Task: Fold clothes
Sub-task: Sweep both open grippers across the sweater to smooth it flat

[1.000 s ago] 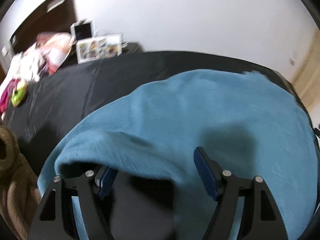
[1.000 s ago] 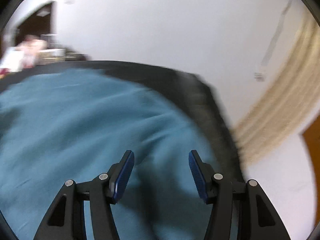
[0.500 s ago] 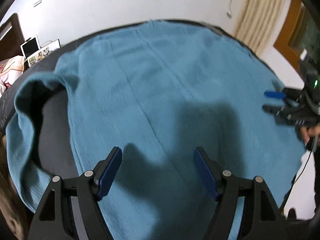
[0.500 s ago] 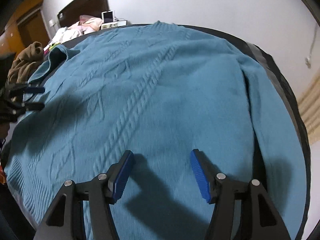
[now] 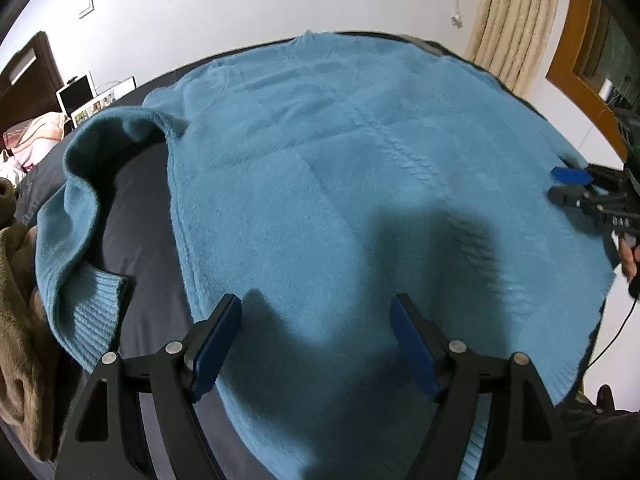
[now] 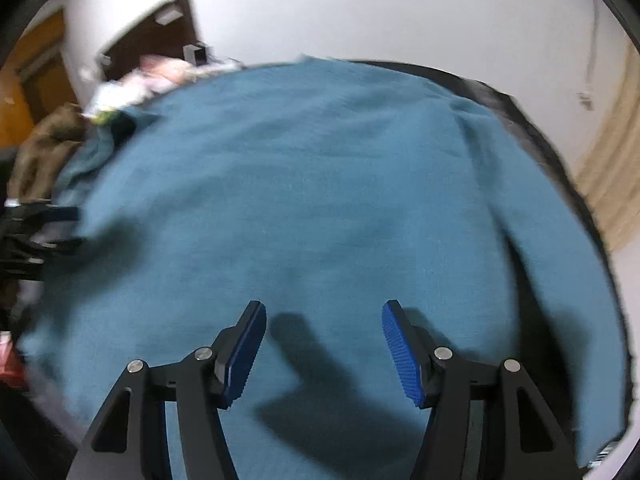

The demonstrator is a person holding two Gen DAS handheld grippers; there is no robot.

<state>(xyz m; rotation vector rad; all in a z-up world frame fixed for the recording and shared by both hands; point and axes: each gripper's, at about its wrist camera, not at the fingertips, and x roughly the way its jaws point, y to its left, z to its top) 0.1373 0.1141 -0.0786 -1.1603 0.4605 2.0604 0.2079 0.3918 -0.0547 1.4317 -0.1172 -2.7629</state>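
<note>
A teal cable-knit sweater (image 5: 340, 160) lies spread flat on the black bed cover (image 5: 132, 208). Its left sleeve (image 5: 72, 240) curls down the left side and ends in a ribbed cuff. My left gripper (image 5: 316, 300) hovers open over the sweater's near left part, with nothing between its fingers. My right gripper (image 6: 324, 306) is open too, above the sweater (image 6: 320, 180) on its near right side. Each gripper also shows in the other's view: the right gripper (image 5: 568, 184) at the sweater's right edge, the left gripper (image 6: 60, 228) at its left edge.
A brown garment (image 5: 20, 320) is bunched at the bed's left edge. Pink and white clothes (image 5: 32, 136) and a dark headboard (image 5: 24, 80) sit at the far left. Beige curtains (image 5: 516, 12) hang at the right. A person's hand (image 5: 630, 252) holds the right gripper.
Both views swung from the sweater's outer edges inward over its body. The left gripper moved right from the sleeve fold; the right gripper moved left from the bed's right edge. Both stayed open.
</note>
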